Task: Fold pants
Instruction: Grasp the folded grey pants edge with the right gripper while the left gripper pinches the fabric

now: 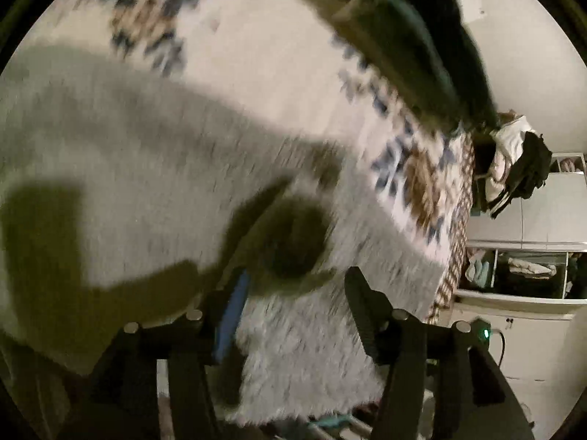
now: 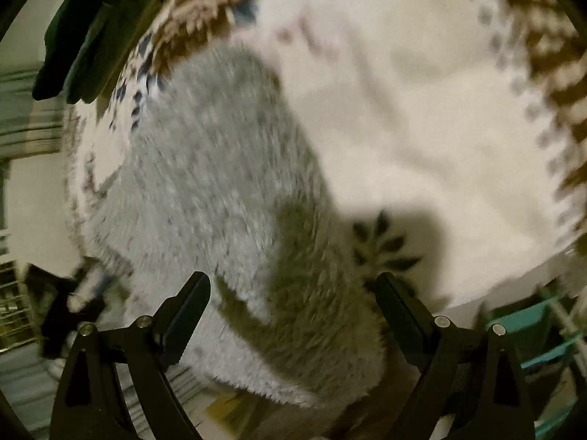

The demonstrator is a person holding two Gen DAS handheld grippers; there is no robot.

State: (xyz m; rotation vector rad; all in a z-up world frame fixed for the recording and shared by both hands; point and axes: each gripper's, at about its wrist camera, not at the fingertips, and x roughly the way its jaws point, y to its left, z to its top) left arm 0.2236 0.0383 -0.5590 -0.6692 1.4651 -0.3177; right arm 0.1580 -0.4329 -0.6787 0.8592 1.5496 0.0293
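Observation:
Fuzzy grey pants point(image 1: 139, 154) lie spread on a bed with a white patterned cover point(image 1: 256, 44). My left gripper point(image 1: 297, 286) is open just above the pants, near the bed's edge; its left finger point(image 1: 234, 308) shows a blue pad. In the right wrist view the same grey pants point(image 2: 205, 190) run down the middle, their end hanging at the bed's near edge. My right gripper point(image 2: 293, 289) is open, its fingers either side of that end, holding nothing. Both views are blurred by motion.
Dark green clothes point(image 1: 429, 47) lie on the bed at the far side and also show in the right wrist view point(image 2: 91, 33). White shelves with clothes point(image 1: 521, 267) stand beside the bed. A teal rack point(image 2: 539, 330) is below the bed edge.

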